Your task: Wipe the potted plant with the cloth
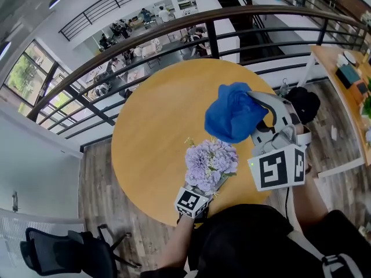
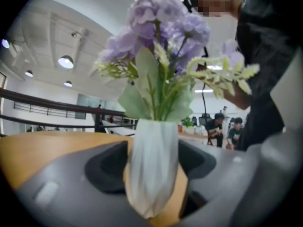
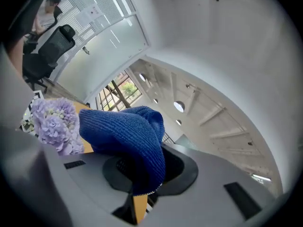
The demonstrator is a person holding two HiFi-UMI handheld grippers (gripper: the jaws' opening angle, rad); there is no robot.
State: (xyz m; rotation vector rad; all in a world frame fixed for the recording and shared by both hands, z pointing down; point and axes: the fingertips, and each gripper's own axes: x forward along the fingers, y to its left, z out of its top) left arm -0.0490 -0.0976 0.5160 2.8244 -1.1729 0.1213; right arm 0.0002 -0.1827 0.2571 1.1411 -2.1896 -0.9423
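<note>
holding the plant (image 1: 210, 164) near the surface's (image 1: 156, 126) near edge, the left gripper (image 2: 152, 176) has its jaws pinching the white, twisted pot (image 2: 152, 148), one jaw on each side. the pot stands upright between them, with pale purple blooms and green leaves rising above it. whether the pot's base touches the round wooden surface cannot be told.

the right gripper (image 3: 142, 178) has its jaws pressed on a bunched blue cloth (image 3: 125, 136), which humps up over them and droops down their front. in the head view this gripper hangs above the surface's right side, and the cloth sits beyond and to the right of the blooms, near them but not touching. the right gripper view shows the blooms to the cloth's left, with a strip of the surface between them.

a dark railing (image 1: 174, 33) curves round the far side of the surface, and a black chair (image 1: 64, 251) stands on the wood floor at lower left.
</note>
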